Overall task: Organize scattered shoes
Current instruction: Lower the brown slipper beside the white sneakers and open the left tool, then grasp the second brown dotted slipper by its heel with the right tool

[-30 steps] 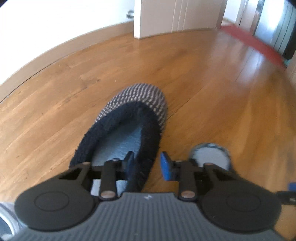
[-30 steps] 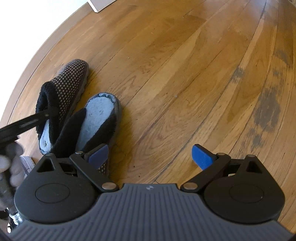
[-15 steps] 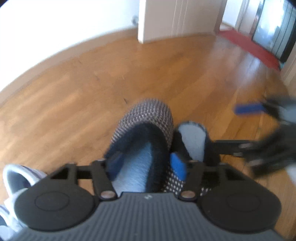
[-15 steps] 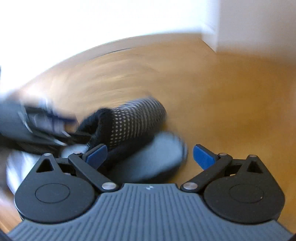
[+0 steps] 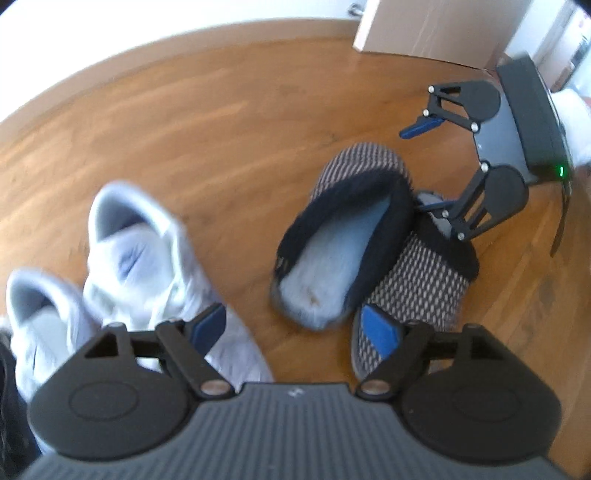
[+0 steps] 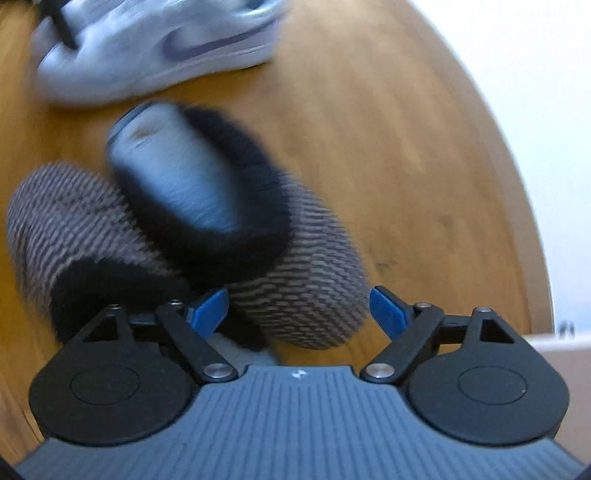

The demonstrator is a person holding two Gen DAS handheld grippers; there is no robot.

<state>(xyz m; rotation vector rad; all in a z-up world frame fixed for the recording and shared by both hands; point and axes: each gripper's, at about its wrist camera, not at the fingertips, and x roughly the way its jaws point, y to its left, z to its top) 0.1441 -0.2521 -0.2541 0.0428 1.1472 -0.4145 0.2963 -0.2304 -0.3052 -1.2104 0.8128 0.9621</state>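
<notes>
Two grey knit slippers with black fleece collars lie side by side on the wood floor, pointing opposite ways. In the left wrist view one slipper (image 5: 343,236) has its toe away from me; the other slipper (image 5: 417,280) has its toe toward me. My left gripper (image 5: 295,328) is open and empty above the floor between the slippers and two white sneakers (image 5: 136,247). My right gripper (image 5: 432,166) is open, straddling the far ends of the slippers. In the right wrist view my right gripper (image 6: 299,306) is open around the slipper toe (image 6: 306,288), its left finger in the other slipper (image 6: 74,236).
A white sneaker (image 6: 159,48) lies beyond the slippers in the right wrist view. A white wall with a wooden skirting (image 5: 184,40) runs along the back. A white door or cabinet (image 5: 436,26) stands at the back right.
My left gripper has let go of the slipper, opened and pulled back left, so the sneakers came into view. My right gripper has swung round to the slippers' far end.
</notes>
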